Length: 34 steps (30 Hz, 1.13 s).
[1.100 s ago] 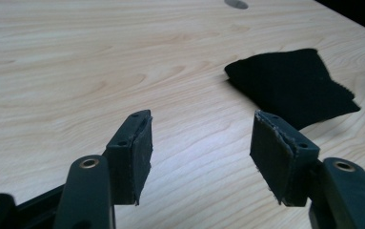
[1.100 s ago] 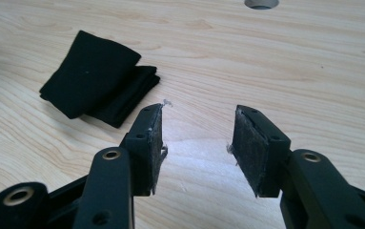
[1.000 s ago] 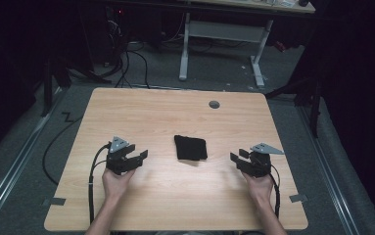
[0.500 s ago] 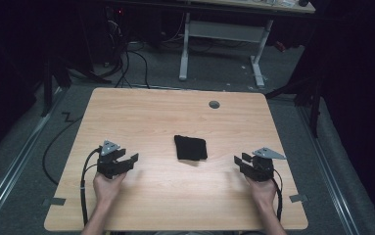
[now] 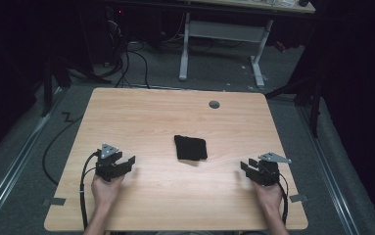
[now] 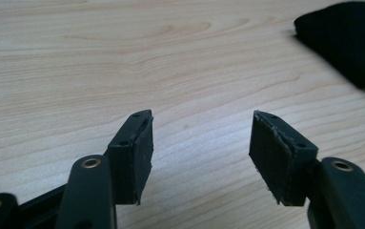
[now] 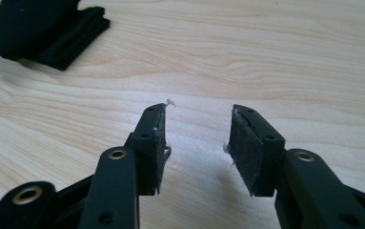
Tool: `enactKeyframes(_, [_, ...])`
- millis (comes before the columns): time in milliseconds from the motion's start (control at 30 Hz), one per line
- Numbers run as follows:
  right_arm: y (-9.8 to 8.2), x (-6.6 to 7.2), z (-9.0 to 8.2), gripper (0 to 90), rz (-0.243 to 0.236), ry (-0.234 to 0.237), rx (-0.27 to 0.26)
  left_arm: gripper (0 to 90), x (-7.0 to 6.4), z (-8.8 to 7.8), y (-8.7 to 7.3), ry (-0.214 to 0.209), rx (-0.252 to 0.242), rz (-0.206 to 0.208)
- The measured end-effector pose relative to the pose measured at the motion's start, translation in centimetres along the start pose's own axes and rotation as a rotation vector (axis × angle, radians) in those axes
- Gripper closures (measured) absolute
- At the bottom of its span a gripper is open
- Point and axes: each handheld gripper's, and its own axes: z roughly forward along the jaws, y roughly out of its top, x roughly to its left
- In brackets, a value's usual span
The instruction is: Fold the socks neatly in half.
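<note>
Black folded cloth [image 5: 191, 147] lies mid-table in the high view, flat on the pale wood-grain tabletop [image 5: 175, 112], well apart from both tools. Its outline is close to square, slightly longer toward the far edge than across, so I read the long axis as running near-to-far with a small tilt; no end stands out as a front. I have the left gripper [image 5: 126, 164] at the near left and the right gripper [image 5: 246, 169] at the near right, the cloth between them and a little farther off. A grey grommet [image 5: 214, 104] sits near the far edge, apart from everything.

Left gripper view: left gripper [image 6: 201, 138] released, jaws wide, bare wood between the pads, nothing held. Cloth [image 6: 347, 43] at upper right, ahead and off to the side.

Right gripper view: right gripper [image 7: 197, 138] also parted and empty, its jaws having just been opening a little, nothing between them. Pads frayed, white fluff at the tips. Cloth [image 7: 42, 28] at upper left; stacked layers show along the edge facing me, so it is folded more than once.

Judgement: this is the approach step, no contact yet. Next move calls for bringing both tools inward to the cloth, low to the table, each taking a near corner or edge, pinching the top layer rather than the whole stack if unfolding is the aim.
</note>
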Motion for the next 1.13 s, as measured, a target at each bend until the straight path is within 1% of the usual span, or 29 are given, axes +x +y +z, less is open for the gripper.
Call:
enactKeyframes(67, [-0.2,-0.1,0.2,55.4,0.001,-0.013,0.008,40.8,-0.1,0.1,-0.1,0.02,0.013,0.019])
enactKeyframes(133, [-0.5,-0.2,0.4,54.4,0.006,-0.026,0.015,40.5,-0.2,0.0,-0.3,0.038,0.014,0.042])
enactKeyframes(200, [-0.8,-0.4,0.5,53.4,0.009,-0.039,0.015,39.9,-0.2,0.1,-0.4,0.036,0.018,0.041])
enactKeyframes(300, [-1.0,-0.5,0.6,51.5,0.015,-0.052,0.029,39.1,-0.1,0.3,-0.6,0.035,0.024,0.033])
enactKeyframes(433, [-1.0,-0.4,0.8,49.2,-0.002,-0.079,0.037,38.0,0.0,0.3,-0.9,0.033,0.03,0.031])
enactKeyframes(500, [-1.0,-0.3,0.8,48.1,-0.011,-0.089,0.039,37.2,0.0,0.4,-1.1,0.041,0.032,0.038])
enactKeyframes(600, [-0.9,-0.2,0.9,45.5,-0.019,-0.099,0.047,35.8,0.0,0.5,-1.3,0.053,0.063,0.052])
enactKeyframes(700, [-0.9,0.0,1.0,42.6,-0.032,-0.114,0.053,34.3,-0.1,0.5,-1.3,0.065,0.07,0.07])
enactKeyframes(767, [-0.9,-0.1,1.1,40.6,-0.025,-0.114,0.054,33.3,-0.2,0.6,-1.3,0.069,0.074,0.081])
enactKeyframes(833, [-0.9,0.0,1.1,39.4,-0.022,-0.121,0.056,32.0,-0.3,0.6,-1.3,0.068,0.075,0.081])
enactKeyframes(1133, [-0.9,0.0,1.1,38.9,-0.019,-0.126,0.057,29.9,-0.3,0.6,-1.3,0.061,0.077,0.083])
